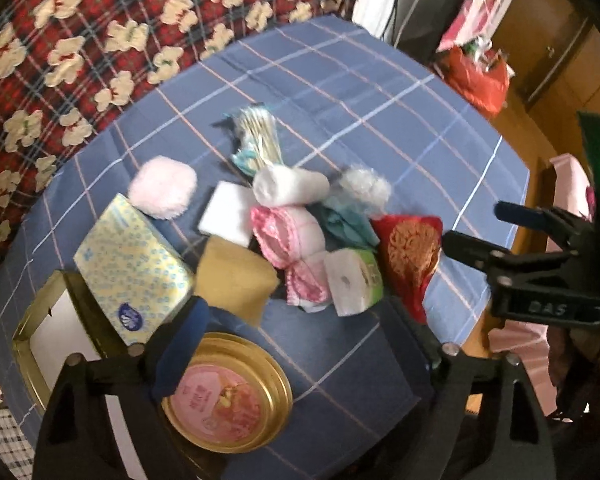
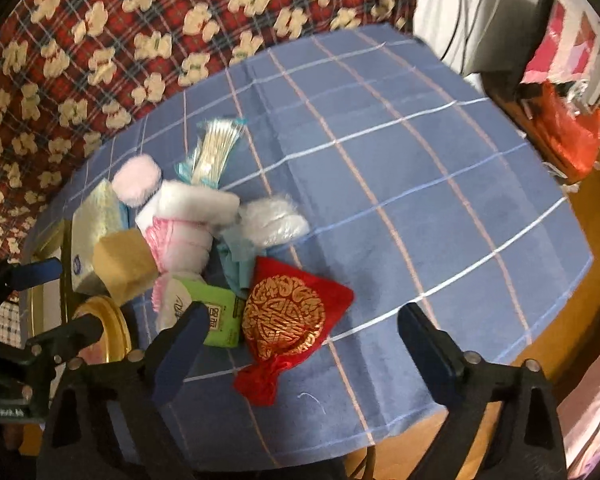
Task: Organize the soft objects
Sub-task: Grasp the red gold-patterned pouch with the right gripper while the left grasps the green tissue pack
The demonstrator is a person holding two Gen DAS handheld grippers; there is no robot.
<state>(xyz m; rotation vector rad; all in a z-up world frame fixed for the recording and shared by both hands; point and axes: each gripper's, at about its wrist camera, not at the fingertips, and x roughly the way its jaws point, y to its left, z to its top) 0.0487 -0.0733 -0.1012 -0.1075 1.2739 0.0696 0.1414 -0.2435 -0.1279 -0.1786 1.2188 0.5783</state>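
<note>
A heap of soft things lies on the blue checked tablecloth (image 1: 360, 92): a pink puff (image 1: 163, 192), a tissue pack (image 1: 133, 268), a tan sponge (image 1: 235, 276), a white rolled towel (image 1: 289, 186), a pink-trimmed cloth (image 1: 289, 236), a green wipes pack (image 1: 354, 280), a red and gold pouch (image 1: 410, 258) and a bag of cotton swabs (image 1: 257, 136). My left gripper (image 1: 300, 336) is open above the round gold tin lid (image 1: 227, 392), empty. My right gripper (image 2: 304, 340) is open just above the red pouch (image 2: 289, 322), empty; it also shows in the left wrist view (image 1: 484, 228).
An open gold tin box (image 1: 39, 344) sits at the near left table corner. A red plaid sofa cover with bears (image 1: 79, 40) lies behind the table. A red plastic bag (image 1: 480, 76) and a wooden cabinet (image 1: 560, 40) stand at the far right.
</note>
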